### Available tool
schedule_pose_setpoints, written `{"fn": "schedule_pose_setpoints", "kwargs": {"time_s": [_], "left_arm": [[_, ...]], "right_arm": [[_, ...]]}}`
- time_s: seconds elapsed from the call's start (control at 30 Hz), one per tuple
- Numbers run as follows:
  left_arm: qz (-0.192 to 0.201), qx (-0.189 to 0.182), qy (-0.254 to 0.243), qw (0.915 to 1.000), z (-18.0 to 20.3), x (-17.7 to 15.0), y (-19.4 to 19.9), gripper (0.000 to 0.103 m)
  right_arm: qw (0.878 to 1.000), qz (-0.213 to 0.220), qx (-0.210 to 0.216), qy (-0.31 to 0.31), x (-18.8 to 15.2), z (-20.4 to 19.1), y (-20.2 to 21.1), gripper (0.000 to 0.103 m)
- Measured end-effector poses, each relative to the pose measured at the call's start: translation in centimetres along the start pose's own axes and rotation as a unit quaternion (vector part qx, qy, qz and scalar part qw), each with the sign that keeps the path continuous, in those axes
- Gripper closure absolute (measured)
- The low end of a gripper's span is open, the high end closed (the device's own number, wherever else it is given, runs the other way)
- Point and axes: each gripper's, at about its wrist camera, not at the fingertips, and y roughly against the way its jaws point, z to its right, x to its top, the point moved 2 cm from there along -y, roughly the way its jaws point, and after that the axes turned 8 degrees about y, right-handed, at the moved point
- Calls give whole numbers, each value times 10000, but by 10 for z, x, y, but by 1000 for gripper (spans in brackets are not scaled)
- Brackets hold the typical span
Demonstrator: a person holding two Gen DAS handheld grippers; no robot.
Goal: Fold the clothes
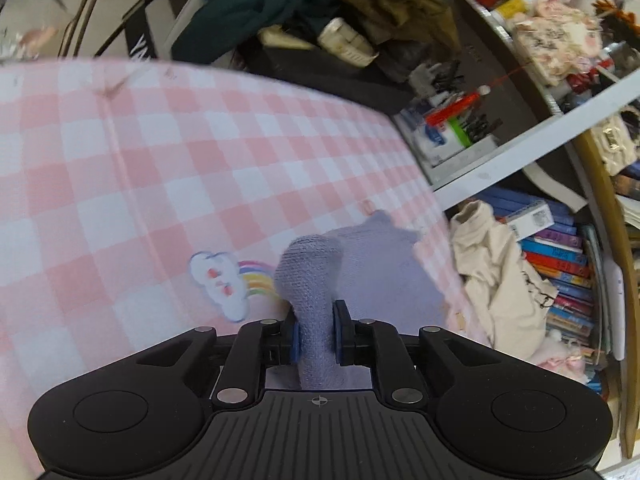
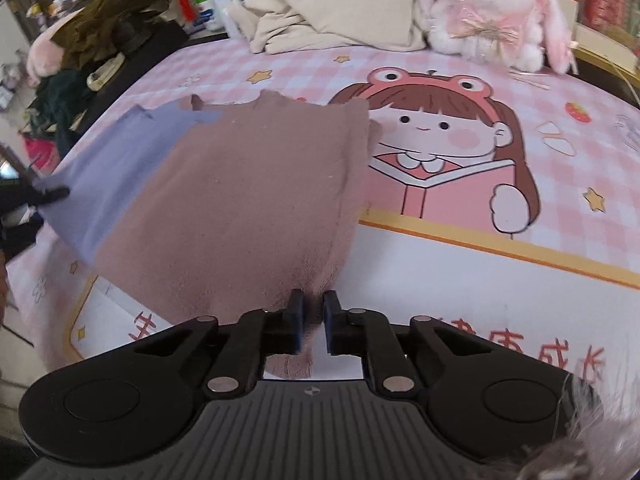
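A two-tone knit garment lies spread on the bed, its dusty-pink part (image 2: 248, 192) toward me and its lavender part (image 2: 116, 168) at the left. My left gripper (image 1: 316, 332) is shut on a bunched fold of the lavender fabric (image 1: 312, 280), lifted off the sheet. In the right wrist view that gripper's dark tip (image 2: 44, 196) shows at the lavender edge. My right gripper (image 2: 313, 320) holds the near hem of the pink part, jaws nearly closed with a pinch of cloth between them.
The bed has a pink checked sheet (image 1: 160, 160) with a cartoon girl print (image 2: 440, 140). A beige garment (image 2: 332, 12) and a white plush rabbit (image 2: 492, 12) lie at the far edge. Dark clothes (image 2: 112, 12) are piled at the left. Bookshelves (image 1: 560, 248) stand beside the bed.
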Motion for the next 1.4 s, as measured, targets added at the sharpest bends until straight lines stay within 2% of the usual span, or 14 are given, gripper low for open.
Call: {"fn": "schedule_pose_setpoints", "kwargs": {"time_s": [0.13, 0.27, 0.43, 0.47, 0.57, 0.6, 0.63, 0.73, 0.8, 0.93, 1.17, 1.23, 1.27, 1.4], "left_arm": [[134, -406, -665, 9969, 51, -9, 24, 94], [167, -922, -1517, 9840, 116, -36, 48, 94], [-781, -806, -2818, 9529, 149, -129, 35, 92], [-983, -769, -3074, 9434, 154, -149, 32, 86], [-1579, -655, -3817, 9084, 171, -206, 23, 36], [-1774, -615, -4056, 8946, 177, -226, 20, 36], [-1864, -578, -4021, 8946, 175, -232, 18, 34], [-1983, -469, -3528, 9133, 161, -236, 10, 30], [-1985, -508, -3387, 9183, 160, -230, 16, 30], [-1607, -868, -3085, 9335, 163, -206, 42, 30], [-1212, -425, -3660, 9217, 149, -199, 31, 35], [-1108, -281, -3834, 9165, 146, -198, 27, 53], [-1056, -208, -3919, 9137, 144, -197, 25, 68], [-845, 82, -4257, 9009, 136, -194, 17, 74]], "right_arm": [[9997, 52, 227, 87, -1, 3, -2, 93], [9989, 93, 445, 111, -2, 9, -4, 93], [9972, 102, 730, 112, -2, 17, -7, 93], [9967, 97, 799, 96, -2, 20, -7, 93], [9949, 84, 1004, 49, -3, 27, -7, 93], [9942, 79, 1072, 34, -3, 30, -7, 93], [9935, 78, 1135, 29, -4, 32, -7, 90], [9918, 145, 1267, 70, -7, 39, 0, 89], [9906, 163, 1356, 18, -7, 44, 5, 86], [9857, 221, 1659, -182, 1, 49, 10, 81], [9721, 332, 2248, -581, 21, 52, 17, 52], [9673, 363, 2414, -695, 26, 54, 19, 44], [9650, 381, 2487, -745, 29, 54, 20, 44], [9697, 561, 2305, -583, 36, 43, 19, 44]]}}
